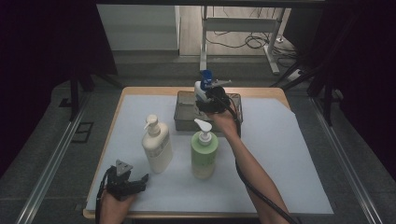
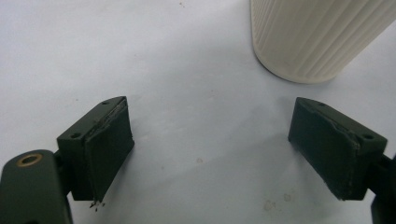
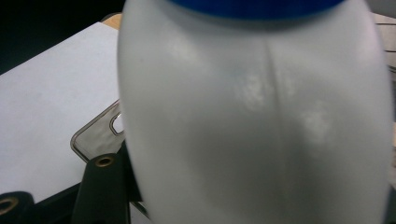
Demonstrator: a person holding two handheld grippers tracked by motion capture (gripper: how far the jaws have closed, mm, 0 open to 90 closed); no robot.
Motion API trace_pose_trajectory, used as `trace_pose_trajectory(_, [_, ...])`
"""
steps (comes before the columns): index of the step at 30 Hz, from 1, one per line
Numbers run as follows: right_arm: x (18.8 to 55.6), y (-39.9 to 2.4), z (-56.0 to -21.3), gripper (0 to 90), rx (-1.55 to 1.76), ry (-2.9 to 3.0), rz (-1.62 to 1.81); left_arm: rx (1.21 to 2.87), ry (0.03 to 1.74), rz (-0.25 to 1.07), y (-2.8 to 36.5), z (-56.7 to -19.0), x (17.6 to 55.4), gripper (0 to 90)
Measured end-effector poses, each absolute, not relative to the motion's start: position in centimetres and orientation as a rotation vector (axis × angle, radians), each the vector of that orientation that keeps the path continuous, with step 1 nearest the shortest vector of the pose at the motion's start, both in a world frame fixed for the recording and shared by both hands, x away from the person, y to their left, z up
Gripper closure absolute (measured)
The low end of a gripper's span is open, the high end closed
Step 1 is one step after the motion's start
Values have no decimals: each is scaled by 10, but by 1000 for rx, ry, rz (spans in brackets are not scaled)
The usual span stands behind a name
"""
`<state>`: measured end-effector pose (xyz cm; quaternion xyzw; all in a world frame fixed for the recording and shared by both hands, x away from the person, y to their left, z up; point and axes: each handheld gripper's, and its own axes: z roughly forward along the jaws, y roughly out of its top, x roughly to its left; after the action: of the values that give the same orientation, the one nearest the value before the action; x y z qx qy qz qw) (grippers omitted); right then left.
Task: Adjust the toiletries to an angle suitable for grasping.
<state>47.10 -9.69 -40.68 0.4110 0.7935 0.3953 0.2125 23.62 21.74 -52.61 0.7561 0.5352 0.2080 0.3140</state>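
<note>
Upright white bottle (image 1: 201, 89) with blue cap clenched in right gripper (image 1: 208, 100) directly above grey basket (image 1: 185, 122); left gripper (image 1: 125, 183) released, idle beside cream bottle (image 1: 157, 145).

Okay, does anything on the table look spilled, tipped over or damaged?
Nothing spilled or tipped. The cream pump bottle and green pump bottle stand upright. One oddity: the left gripper pads look frayed along their edges, with small crumbs beneath one.

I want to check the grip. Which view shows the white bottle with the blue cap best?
The right gripper view: the white bottle is close, between its jaws. The high view shows it small, above the grey basket.
</note>
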Motion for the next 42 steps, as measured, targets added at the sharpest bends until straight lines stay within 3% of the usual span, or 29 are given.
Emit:
trace_pose_trajectory(21, [463, -109, -407, 376, 1094, 2227, 1140, 1994, 1410, 549, 217, -526, 236, 132])
trace_pose_trajectory(32, [450, -126, -406, 414, 1086, 2259, 1183, 1993, 1411, 549, 217, -526, 236, 132])
trace_pose_trajectory(42, [439, -144, -412, 521, 1119, 2289, 1198, 1993, 1411, 550, 217, -526, 236, 132])
